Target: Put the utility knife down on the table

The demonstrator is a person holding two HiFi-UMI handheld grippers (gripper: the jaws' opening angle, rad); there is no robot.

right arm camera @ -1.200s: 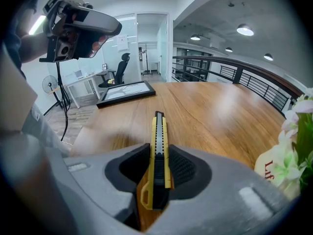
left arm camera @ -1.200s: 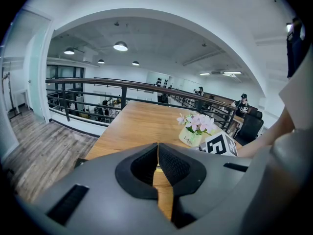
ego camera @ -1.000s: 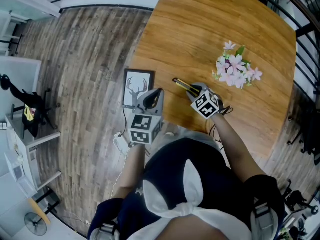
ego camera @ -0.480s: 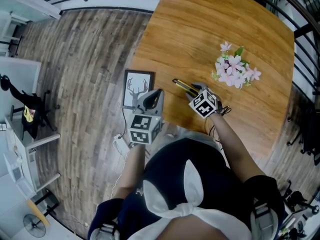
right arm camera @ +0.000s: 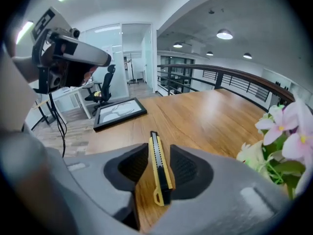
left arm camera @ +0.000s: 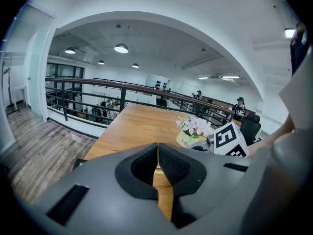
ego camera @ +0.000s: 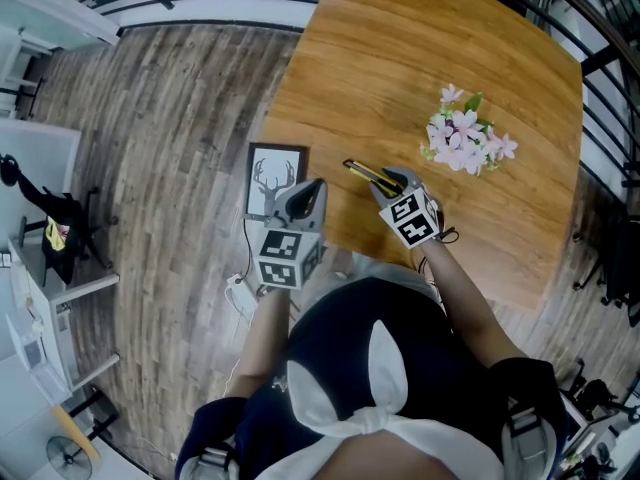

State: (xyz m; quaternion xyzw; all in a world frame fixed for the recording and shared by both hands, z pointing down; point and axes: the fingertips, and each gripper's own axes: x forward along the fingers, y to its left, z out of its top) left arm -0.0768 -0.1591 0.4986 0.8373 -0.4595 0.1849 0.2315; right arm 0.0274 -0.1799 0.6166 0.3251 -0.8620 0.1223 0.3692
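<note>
Your right hand-held gripper hangs tilted down over the near edge of the light-brown wooden table. The slim yellow-and-black utility knife lies flat on the wood between its jaws, far end pointing to about 10 o'clock in the head view. The jaws are spread and closing slightly right now. There's a clear gap on the left pad side. The right pad is very near the handle and I can't tell if it brushes it, but there's no pinch. My read: the knife is already down and let go, and the gripper is over it only because you haven't cleared off yet.

The knife sits at 8 o'clock of the small pot of pink-and-white flowers, well apart, so nothing gets bumped.

Your left hand-held gripper is at 9 o'clock of the right one, off the table edge. Its jaws are pressed together on nothing; it's parked, probably not needed here.

Pull the right one away straight so the pads don't drag the knife.
</note>
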